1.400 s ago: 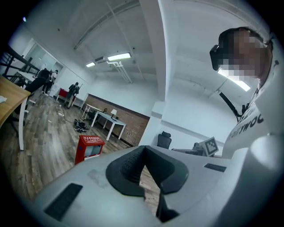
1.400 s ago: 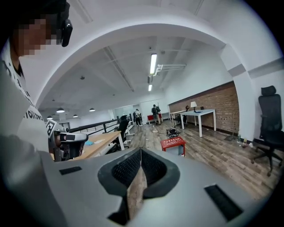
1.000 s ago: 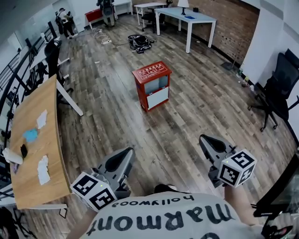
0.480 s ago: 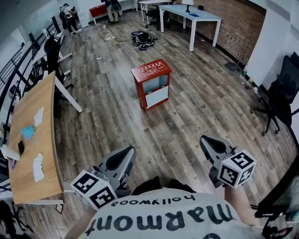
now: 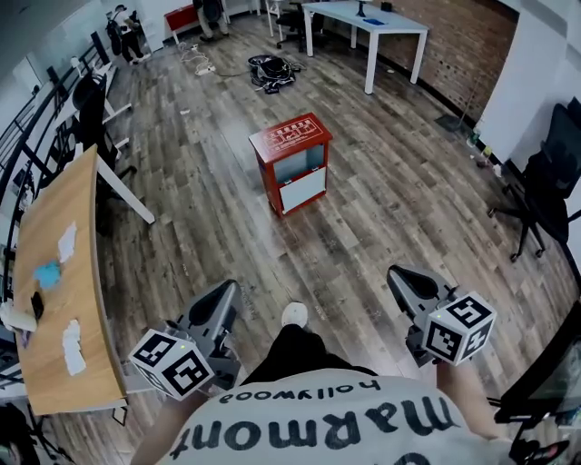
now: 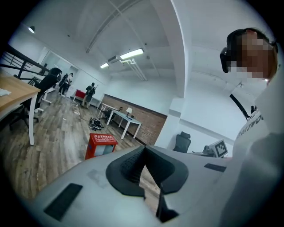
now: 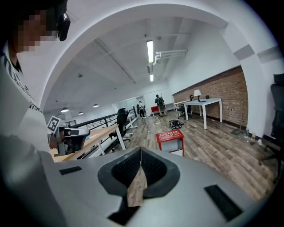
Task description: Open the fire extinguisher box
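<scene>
Standing on the wood-plank floor, well apart from both tools, is the red sheet-metal fire extinguisher box with white lettering on its top. Its front, a glazed upper panel over a pale lower one, is turned toward the person and a little to their right.

The left gripper and the right gripper both point toward the box. Each has its jaws clenched together on nothing.

Beyond the box stands a white-topped table. To the box's left is a long pale-wood desk, and to its right a black office chair.

The box looks rigid and thin-walled, and probably light enough to slide or tip on the smooth floor if the door is pulled hard. Its painted metal should be slick under the pads, and the window is the fragile part. A sensible hold would be on the door's free edge or a latch, with the other tool steadying the top. No handle can be made out from here.
</scene>
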The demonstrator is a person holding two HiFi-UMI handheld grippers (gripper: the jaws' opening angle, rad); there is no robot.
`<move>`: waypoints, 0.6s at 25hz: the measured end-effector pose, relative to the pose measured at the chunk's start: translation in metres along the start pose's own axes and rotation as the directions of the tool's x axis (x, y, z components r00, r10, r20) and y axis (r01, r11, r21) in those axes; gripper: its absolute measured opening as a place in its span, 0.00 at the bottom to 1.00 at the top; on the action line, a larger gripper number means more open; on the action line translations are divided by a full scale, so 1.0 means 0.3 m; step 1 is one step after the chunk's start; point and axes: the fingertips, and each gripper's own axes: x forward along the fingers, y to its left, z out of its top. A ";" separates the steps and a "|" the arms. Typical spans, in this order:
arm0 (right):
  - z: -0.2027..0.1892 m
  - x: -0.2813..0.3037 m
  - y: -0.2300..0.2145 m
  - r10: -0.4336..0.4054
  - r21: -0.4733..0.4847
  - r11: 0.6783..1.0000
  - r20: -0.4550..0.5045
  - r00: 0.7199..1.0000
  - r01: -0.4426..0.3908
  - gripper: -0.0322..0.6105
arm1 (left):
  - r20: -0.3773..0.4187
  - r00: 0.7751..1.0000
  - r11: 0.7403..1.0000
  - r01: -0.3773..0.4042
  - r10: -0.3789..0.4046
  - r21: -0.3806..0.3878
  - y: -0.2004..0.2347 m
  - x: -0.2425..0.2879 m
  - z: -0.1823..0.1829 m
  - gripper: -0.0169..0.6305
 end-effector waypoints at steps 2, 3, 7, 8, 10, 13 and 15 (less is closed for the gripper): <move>0.023 0.045 -0.037 -0.020 0.011 1.000 -0.001 1.000 0.020 0.07 | 0.000 1.000 1.000 -0.009 0.009 -0.009 0.075 0.051 0.024 0.04; 0.035 0.068 -0.054 -0.028 0.018 0.999 -0.001 1.000 0.028 0.07 | 0.000 1.000 1.000 -0.007 0.007 -0.009 0.111 0.082 0.038 0.04; 0.091 0.171 -0.118 -0.056 0.015 0.998 -0.014 0.998 0.056 0.07 | 0.008 1.000 1.000 -0.002 0.002 -0.003 0.224 0.217 0.113 0.04; 0.104 0.202 -0.132 -0.057 0.018 0.998 -0.015 0.998 0.058 0.07 | 0.008 1.000 1.000 0.000 0.000 -0.005 0.248 0.246 0.128 0.04; 0.128 0.269 -0.156 -0.052 0.031 0.998 -0.014 0.999 0.053 0.07 | 0.003 1.000 1.000 0.001 -0.001 -0.002 0.298 0.299 0.149 0.04; 0.161 0.361 -0.197 -0.053 0.023 0.998 -0.022 0.998 0.054 0.07 | -0.012 1.000 1.000 -0.003 0.003 -0.008 0.356 0.378 0.175 0.04; 0.189 0.412 -0.225 -0.058 0.019 0.998 -0.028 0.998 0.058 0.07 | -0.027 1.000 1.000 0.002 -0.003 -0.012 0.388 0.426 0.193 0.04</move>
